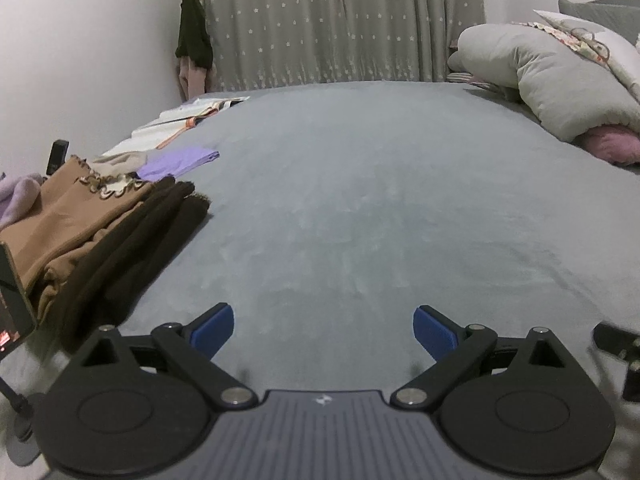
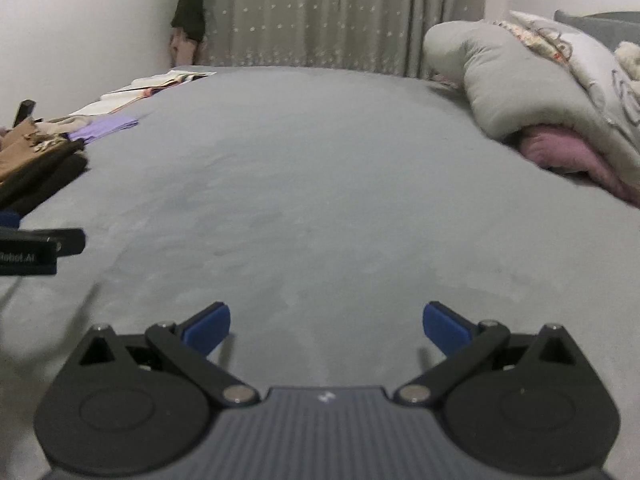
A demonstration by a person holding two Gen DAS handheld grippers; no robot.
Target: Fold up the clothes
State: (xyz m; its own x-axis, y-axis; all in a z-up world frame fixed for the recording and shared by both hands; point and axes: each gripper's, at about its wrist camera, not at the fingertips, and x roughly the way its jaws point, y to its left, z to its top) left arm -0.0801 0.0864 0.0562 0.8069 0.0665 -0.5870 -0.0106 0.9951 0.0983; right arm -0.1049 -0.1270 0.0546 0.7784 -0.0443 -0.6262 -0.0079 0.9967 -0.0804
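Note:
A stack of folded clothes lies at the bed's left edge: a tan garment [image 1: 68, 224] on dark brown ones [image 1: 136, 240], with a folded purple piece [image 1: 180, 162] behind. The stack also shows in the right wrist view [image 2: 36, 164]. My left gripper [image 1: 324, 330] is open and empty, low over the bare grey bed sheet [image 1: 360, 200], right of the stack. My right gripper [image 2: 326, 326] is open and empty over the same sheet [image 2: 320, 160]. The left gripper's body [image 2: 36, 248] shows at the left edge of the right wrist view.
A grey duvet [image 1: 560, 80] with a pink pillow [image 1: 612, 144] under it is heaped at the right. Open books or papers [image 1: 188, 120] lie at the far left. A phone on a stand [image 1: 12, 300] stands at the left edge. Curtains [image 1: 340, 20] hang behind.

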